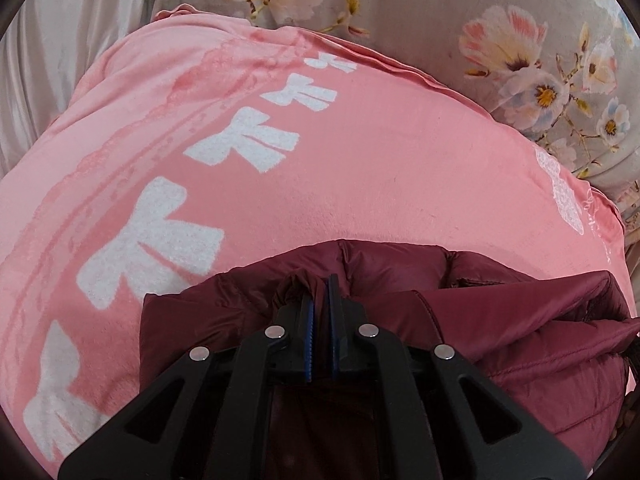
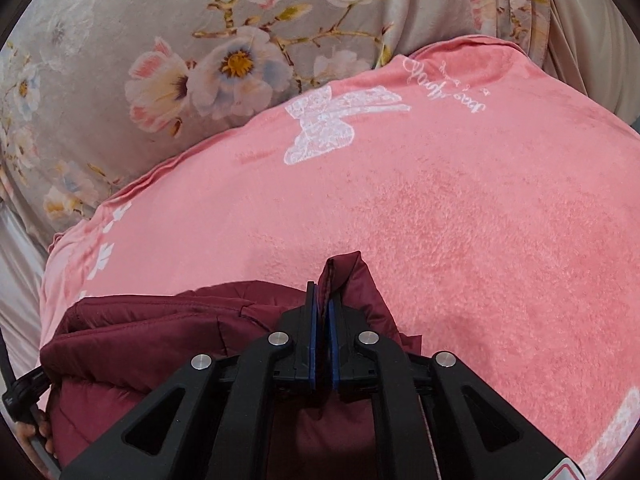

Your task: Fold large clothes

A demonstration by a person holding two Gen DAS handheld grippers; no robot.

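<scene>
A dark red padded jacket [image 1: 500, 320] lies bunched on a pink blanket [image 1: 360, 184] printed with white bows. My left gripper [image 1: 320, 282] is shut on a raised fold of the jacket's edge, which shows at its fingertips. In the right wrist view the same jacket [image 2: 160, 328] spreads to the lower left on the pink blanket [image 2: 440, 220]. My right gripper [image 2: 322, 290] pinches a peaked corner of the jacket, and the hem runs down between its blue pads. Both grippers sit low over the blanket.
A grey floral sheet [image 1: 440, 8] [image 2: 120, 40] lies beyond the blanket's far edge. Pale satin cloth [image 1: 48, 60] hangs at the far left. A black strap [image 2: 16, 392] shows at the lower left edge of the right wrist view.
</scene>
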